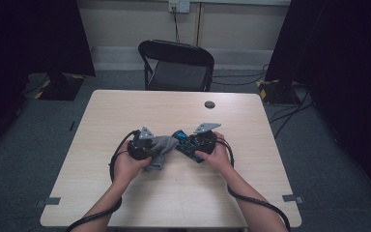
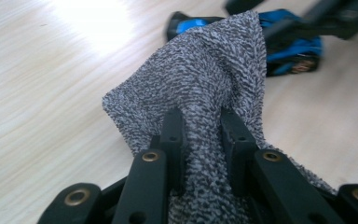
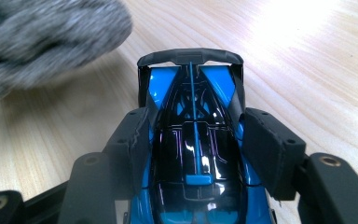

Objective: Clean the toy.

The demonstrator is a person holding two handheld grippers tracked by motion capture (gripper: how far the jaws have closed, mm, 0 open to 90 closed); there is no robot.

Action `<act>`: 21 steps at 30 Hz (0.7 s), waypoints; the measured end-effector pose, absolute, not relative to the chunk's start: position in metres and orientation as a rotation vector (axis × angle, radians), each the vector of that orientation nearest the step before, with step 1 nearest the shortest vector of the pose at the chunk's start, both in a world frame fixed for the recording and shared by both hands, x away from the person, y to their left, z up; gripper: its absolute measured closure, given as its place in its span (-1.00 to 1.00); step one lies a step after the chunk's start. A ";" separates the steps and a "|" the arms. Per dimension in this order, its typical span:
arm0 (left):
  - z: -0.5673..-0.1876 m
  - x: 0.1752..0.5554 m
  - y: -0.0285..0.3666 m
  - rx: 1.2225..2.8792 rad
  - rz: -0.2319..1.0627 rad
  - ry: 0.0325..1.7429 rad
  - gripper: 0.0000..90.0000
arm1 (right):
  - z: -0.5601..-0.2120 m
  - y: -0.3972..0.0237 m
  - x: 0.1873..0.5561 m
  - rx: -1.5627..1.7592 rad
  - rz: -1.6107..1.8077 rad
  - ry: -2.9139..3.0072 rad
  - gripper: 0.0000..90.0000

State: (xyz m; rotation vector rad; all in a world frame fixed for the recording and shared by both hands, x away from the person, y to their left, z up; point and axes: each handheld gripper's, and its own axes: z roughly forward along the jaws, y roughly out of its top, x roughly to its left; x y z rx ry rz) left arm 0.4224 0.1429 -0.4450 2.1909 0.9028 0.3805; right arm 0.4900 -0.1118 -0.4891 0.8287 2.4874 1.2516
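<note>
High view: at frame centre, on the desk (image 1: pixel 125 203), we see the left gripper (image 1: pixel 150 146) w/ 1 grey cloth (image 1: pixel 160 151) beside the right gripper (image 1: pixel 196 143) w/ 1 blue toy car (image 1: pixel 186 143).

Left gripper view: fingers (image 2: pixel 173 135) pinch the cloth, its edge draped onto the car (image 2: pixel 294 49).

Right gripper view: fingers (image 3: pixel 137 144) clamp the car (image 3: pixel 193 154); cloth (image 3: pixel 46 42) upper left.

We judge wiping is barely begun.

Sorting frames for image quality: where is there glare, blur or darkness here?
High view: dim, black room edges. Left gripper view: glare on the table, toy car blurred, grey cloth sharp. Right gripper view: glare top right, cloth out of focus, car's roof glinting.
</note>
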 end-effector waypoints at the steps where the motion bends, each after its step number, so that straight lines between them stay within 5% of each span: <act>1: -0.444 0.421 0.142 2.200 0.379 0.892 0.64 | -0.489 -0.111 0.490 0.823 1.245 2.488 -0.06; 21: -0.450 0.377 0.084 2.253 0.201 0.612 0.65 | -0.485 -0.111 0.491 0.795 1.197 2.530 -0.05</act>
